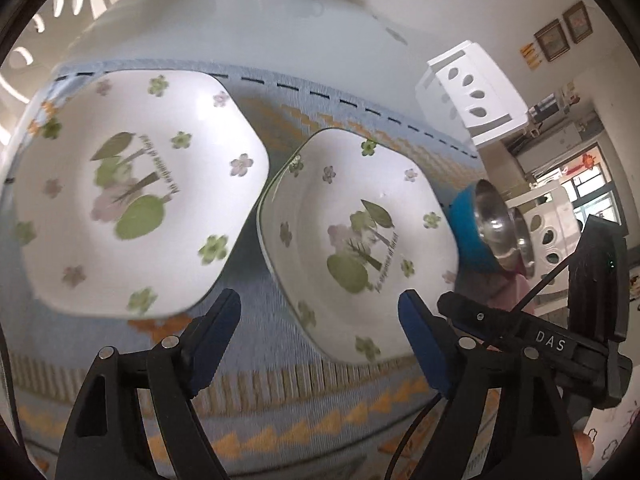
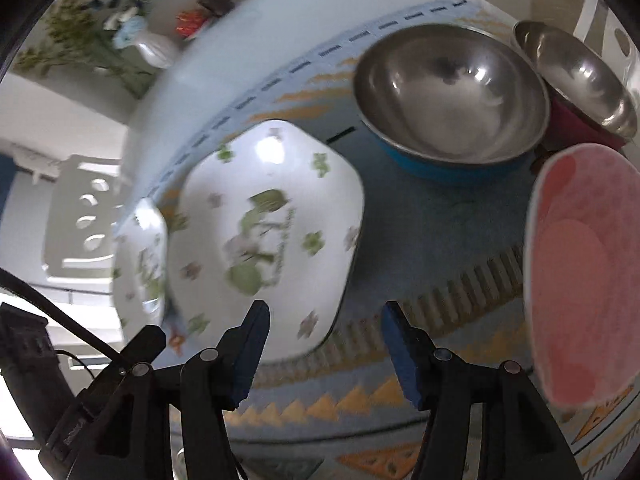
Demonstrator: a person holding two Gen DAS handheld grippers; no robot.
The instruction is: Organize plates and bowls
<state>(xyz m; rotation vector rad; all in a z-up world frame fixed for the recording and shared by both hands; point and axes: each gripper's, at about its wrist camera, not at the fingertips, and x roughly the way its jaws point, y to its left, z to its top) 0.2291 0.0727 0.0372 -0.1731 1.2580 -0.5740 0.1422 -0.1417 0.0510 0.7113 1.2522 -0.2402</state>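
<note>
My left gripper [image 1: 320, 312] hangs over the woven blue mat [image 1: 256, 280] with its jaws spread and nothing between the blue pads. Just ahead of its left finger lies one hexagonal floral plate [image 1: 132, 200]; ahead of its right finger lies a second floral plate [image 1: 360, 240], whose near rim sits just beyond that pad. A narrow strip of bare mat runs between the two plates, straight ahead of the jaws. Farther right, past the second plate, a steel bowl with a blue shell [image 1: 476, 232] stands near the mat's edge.

My right gripper [image 2: 324, 332] is also released, jaws apart, empty. The nearer floral plate lies just ahead of its left finger, with open mat ahead of the right finger. Beyond that room stands the blue-shelled steel bowl, and to its right a second steel bowl in a dark red shell [image 2: 580, 76]. A pink plate [image 2: 580, 264] with a pale rim lies off to the right.

The plates look glazed and glossy, the bowls polished, and the mat is ribbed with orange zigzags.
</note>
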